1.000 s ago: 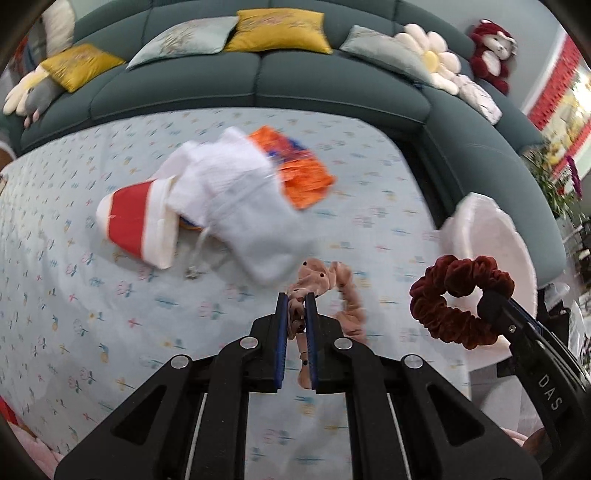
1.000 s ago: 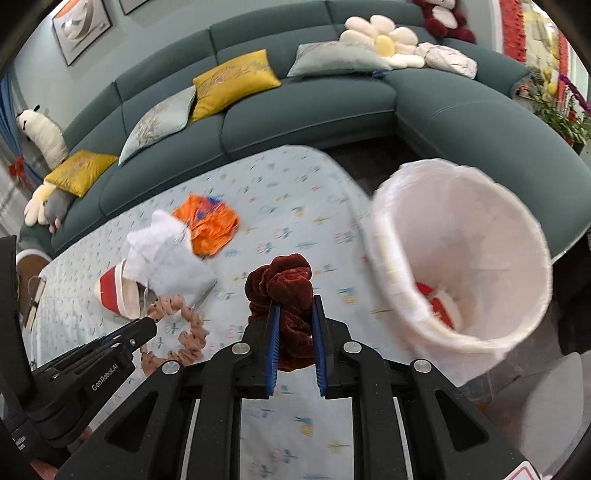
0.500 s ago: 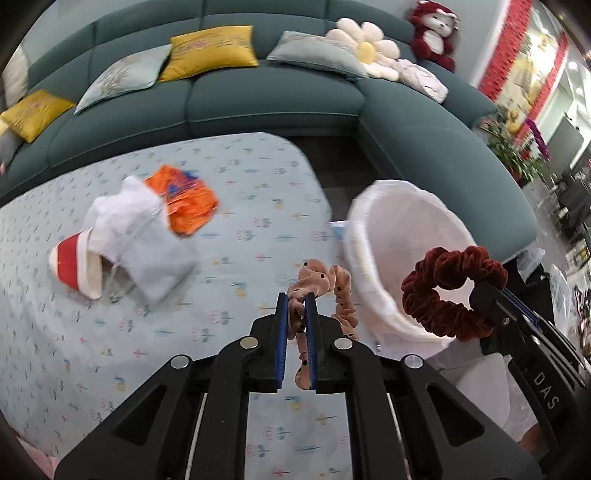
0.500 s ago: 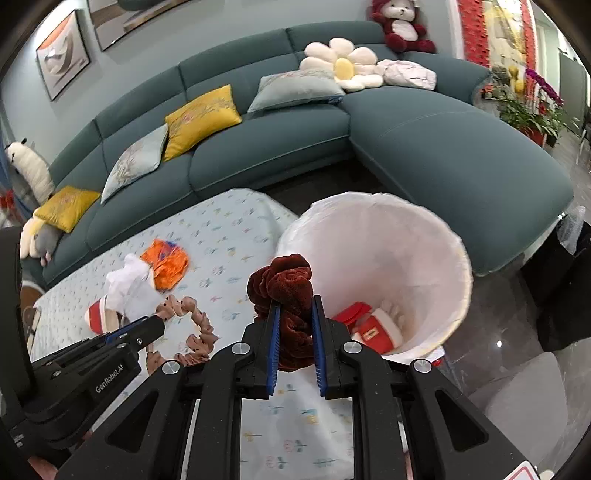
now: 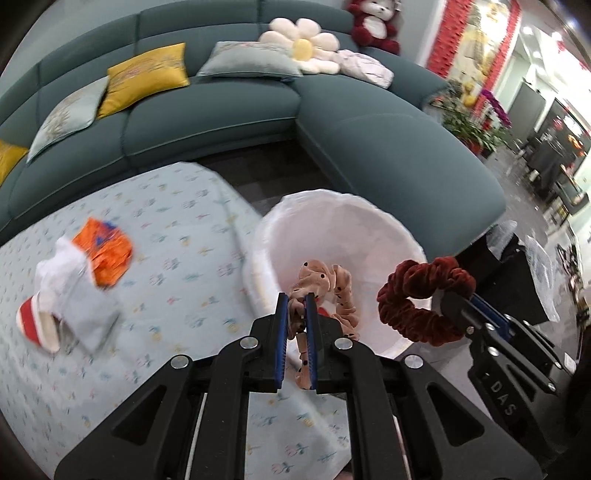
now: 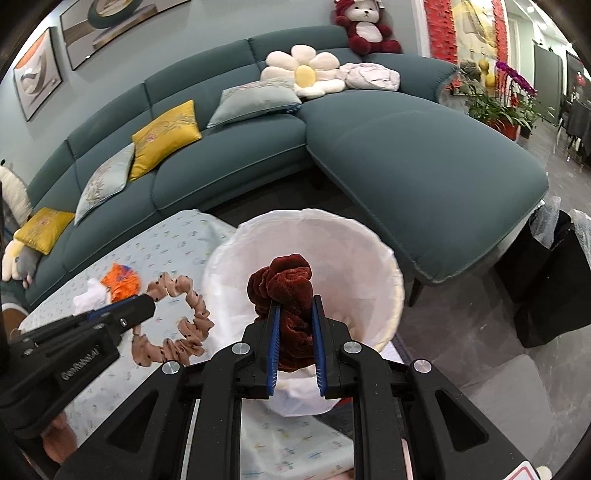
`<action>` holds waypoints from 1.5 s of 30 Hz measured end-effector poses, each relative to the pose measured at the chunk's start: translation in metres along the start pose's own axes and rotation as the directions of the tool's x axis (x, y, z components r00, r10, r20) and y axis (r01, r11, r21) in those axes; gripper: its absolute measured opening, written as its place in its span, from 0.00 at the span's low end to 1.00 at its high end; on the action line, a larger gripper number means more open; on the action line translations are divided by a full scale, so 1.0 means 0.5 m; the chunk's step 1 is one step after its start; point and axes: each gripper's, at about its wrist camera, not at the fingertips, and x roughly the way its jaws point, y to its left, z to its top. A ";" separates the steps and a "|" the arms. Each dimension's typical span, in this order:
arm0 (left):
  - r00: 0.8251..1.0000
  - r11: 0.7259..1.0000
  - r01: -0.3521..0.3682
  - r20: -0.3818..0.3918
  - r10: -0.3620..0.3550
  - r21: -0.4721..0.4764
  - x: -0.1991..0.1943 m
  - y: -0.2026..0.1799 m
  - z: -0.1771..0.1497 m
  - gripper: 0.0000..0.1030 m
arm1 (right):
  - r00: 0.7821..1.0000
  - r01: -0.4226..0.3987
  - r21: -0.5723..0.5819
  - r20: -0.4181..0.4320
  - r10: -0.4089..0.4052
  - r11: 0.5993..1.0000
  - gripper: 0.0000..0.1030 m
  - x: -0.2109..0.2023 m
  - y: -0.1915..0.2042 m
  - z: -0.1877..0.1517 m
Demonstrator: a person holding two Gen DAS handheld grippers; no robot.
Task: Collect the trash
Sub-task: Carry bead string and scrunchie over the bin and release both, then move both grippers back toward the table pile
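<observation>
Over the white bin (image 6: 395, 280), both grippers tilt down, gripping scrunchies.

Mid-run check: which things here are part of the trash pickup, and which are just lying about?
Job: pink scrunchie in left gripper; red scrunchie in right gripper; bin; orange wrapper, white cloth, red-white item.

Lying about: cushions, flower pillow, teddy.

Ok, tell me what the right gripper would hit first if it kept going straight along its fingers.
Probably the white-lined bin: the right gripper, shut on the dark red scrunchie, points down into its open mouth. Nothing else shows in between, though depth is hard to judge.
</observation>
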 end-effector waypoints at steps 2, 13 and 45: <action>1.000 1.000 0.006 -0.006 -0.006 0.018 0.015 -0.011 0.012 0.09 | 1.000 0.008 0.003 -0.006 -0.008 1.000 0.14 0.011 -0.013 0.005; 1.000 1.000 -0.017 0.008 0.017 -0.016 0.051 -0.010 0.037 0.49 | 1.000 0.013 -0.005 -0.027 -0.013 1.000 0.29 0.059 -0.014 0.010; 0.984 0.948 -0.167 0.014 0.178 -0.271 -0.071 0.280 -0.071 0.66 | 0.994 -0.108 -0.138 -0.044 0.103 0.984 0.44 -0.007 0.219 -0.046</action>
